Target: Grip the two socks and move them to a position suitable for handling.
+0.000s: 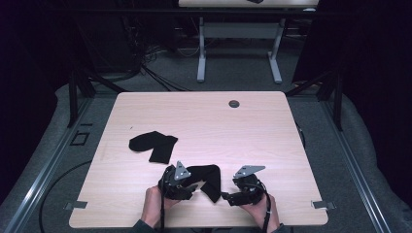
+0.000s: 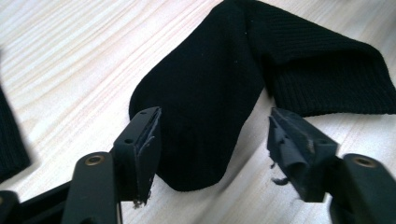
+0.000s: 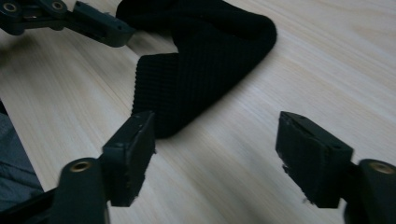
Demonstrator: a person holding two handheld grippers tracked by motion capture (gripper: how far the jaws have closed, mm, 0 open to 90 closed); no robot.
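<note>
A black sock (image 1: pixel 208 178) lies bent on the light wooden table (image 1: pixel 252 131) near its front edge, between my two grippers. My left gripper (image 1: pixel 196 186) is open, and the sock's rounded toe (image 2: pixel 205 135) lies on the table between its jaws; the right pad stands clear of the toe. My right gripper (image 1: pixel 225 196) is open just right of the sock. The ribbed cuff (image 3: pixel 187 79) ends beside its left jaw, with bare wood between the pads. A jaw of the left gripper (image 3: pixel 93 23) appears at the top left of the right gripper view.
A second black sock (image 1: pixel 153 144) lies flat farther back and left, and its edge (image 2: pixel 9 135) enters the left gripper view. A round cable hole (image 1: pixel 234 104) sits near the table's far edge. Another table (image 1: pixel 238 29) stands beyond on grey floor.
</note>
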